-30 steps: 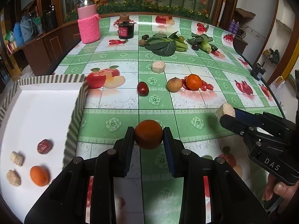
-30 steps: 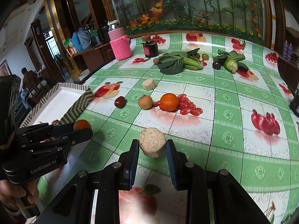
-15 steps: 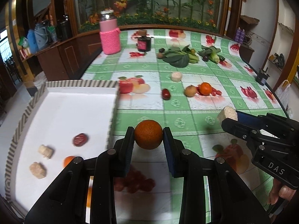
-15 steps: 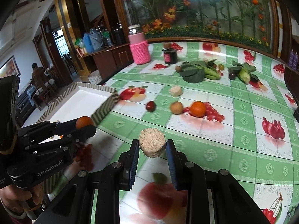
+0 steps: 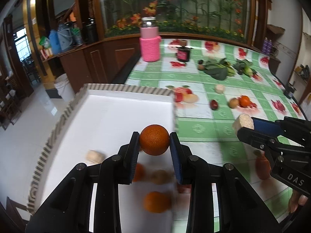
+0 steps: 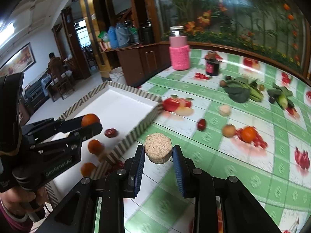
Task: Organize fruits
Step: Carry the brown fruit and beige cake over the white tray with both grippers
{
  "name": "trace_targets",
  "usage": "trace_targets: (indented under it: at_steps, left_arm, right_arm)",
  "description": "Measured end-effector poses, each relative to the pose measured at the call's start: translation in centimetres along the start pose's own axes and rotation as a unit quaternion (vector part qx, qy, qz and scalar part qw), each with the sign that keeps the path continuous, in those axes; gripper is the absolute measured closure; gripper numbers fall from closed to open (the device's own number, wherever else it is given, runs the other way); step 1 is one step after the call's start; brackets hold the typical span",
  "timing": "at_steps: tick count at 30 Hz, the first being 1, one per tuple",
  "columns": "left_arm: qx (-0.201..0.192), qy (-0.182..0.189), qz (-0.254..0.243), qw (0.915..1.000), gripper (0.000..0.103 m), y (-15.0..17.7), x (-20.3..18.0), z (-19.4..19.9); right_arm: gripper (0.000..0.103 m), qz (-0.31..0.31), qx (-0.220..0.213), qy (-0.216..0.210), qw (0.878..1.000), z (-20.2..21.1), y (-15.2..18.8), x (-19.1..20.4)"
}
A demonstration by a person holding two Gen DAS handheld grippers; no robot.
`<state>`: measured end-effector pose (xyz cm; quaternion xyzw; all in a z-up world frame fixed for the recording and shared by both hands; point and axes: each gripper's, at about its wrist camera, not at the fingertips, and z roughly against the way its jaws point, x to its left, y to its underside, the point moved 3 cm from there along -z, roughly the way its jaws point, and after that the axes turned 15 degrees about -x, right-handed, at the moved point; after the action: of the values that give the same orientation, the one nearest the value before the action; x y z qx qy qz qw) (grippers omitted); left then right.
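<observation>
Since a second ago you have swung your left gripper [image 5: 154,143] off the green-checked tabletop [image 5: 206,128] and over the white tray [image 5: 108,116]; it now hangs above the tray's near right part, where before it sat out over the cloth to the tray's right. Its fingers are clenched on the orange [image 5: 154,139], which sits between the blue pads clear of the tray floor.

Working left to right in your left wrist view: the tray with its striped rim lies at the tabletop's left edge. On its floor, near the front, rest a pale chunk [image 5: 95,155], blurred, then two more oranges [image 5: 157,202] partly hidden behind your fingers, and another tan piece [image 5: 160,176] between them. The right wrist view also shows a dark red date [image 6: 111,132] on the tray, near its right rim.

Beyond the tray's right rim, toward the middle of the tabletop, lie a second date [image 5: 213,104], a brown round fruit [image 5: 233,102] and an orange [image 5: 244,101] touching or almost touching it, with a pale chunk [image 5: 219,88] further back. Leafy greens [image 5: 217,71], a dark jar [image 5: 183,54] and a pink knitted-sleeve jar [image 5: 150,47] stand toward the far edge.

Your right gripper [image 6: 158,155] hovers over the tabletop just right of the tray, fingers clenched on a tan cork-like chunk [image 6: 158,150].
</observation>
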<state>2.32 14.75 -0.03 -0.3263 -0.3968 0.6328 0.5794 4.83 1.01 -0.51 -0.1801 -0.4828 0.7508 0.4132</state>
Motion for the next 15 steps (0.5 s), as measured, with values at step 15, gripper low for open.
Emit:
trace_targets:
  at_steps: [15]
  left_arm:
    - [0.045,-0.038,0.056,0.9967,0.073,-0.5,8.3,-4.3]
  right_arm:
    - [0.075,0.047,0.035,-0.060,0.996,-7.2,-1.7,5.6]
